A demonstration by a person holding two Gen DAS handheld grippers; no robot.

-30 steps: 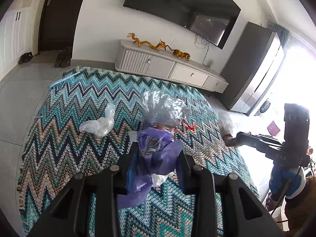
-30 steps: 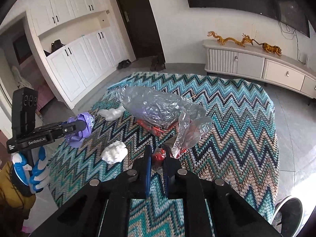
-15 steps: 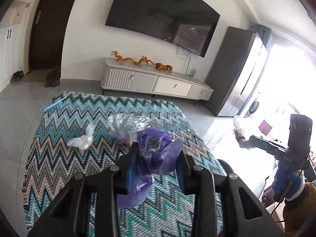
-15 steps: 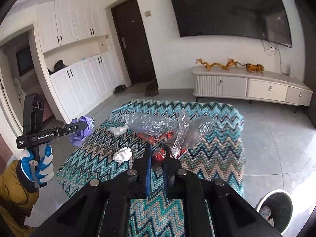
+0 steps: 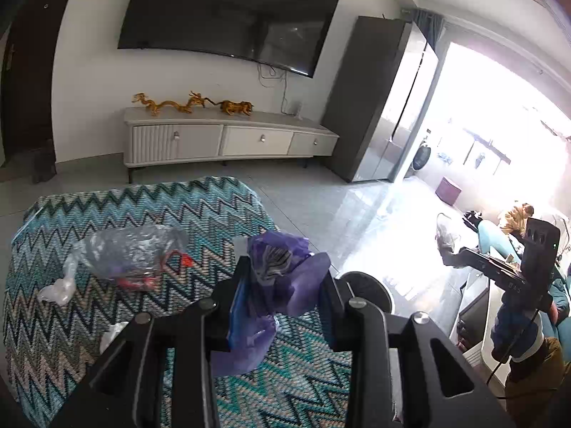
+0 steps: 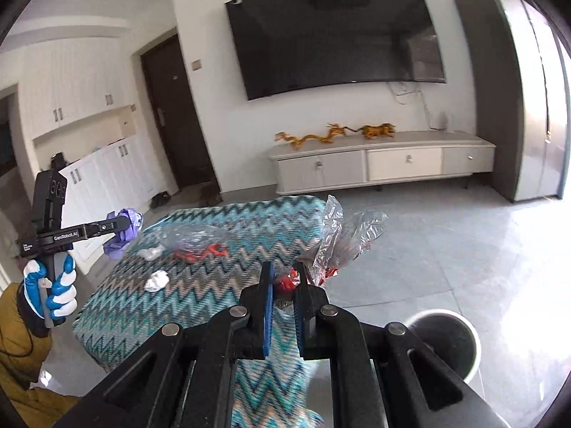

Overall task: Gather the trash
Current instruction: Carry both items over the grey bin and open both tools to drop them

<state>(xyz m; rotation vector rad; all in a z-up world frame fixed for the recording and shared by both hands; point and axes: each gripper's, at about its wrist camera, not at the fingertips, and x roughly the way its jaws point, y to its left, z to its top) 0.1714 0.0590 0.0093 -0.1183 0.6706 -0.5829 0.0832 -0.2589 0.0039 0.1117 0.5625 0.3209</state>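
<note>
My left gripper is shut on a crumpled purple plastic bag, held above the zigzag rug; it also shows in the right wrist view. My right gripper is shut on a clear plastic wrapper with red bits, held above the rug's edge; it shows in the left wrist view. A dark trash bin stands on the floor at the lower right, also seen behind the left fingers. On the rug lie a clear bag with red scraps and white crumpled wads.
A white TV cabinet with golden dragon figures stands against the far wall under a large TV. A dark tall cabinet is at the right. White cupboards and a dark door are to the left.
Both grippers have risen and drawn back from the rug with their trash held. The view has tilted up and swung right, and the trash bin has come into sight.
</note>
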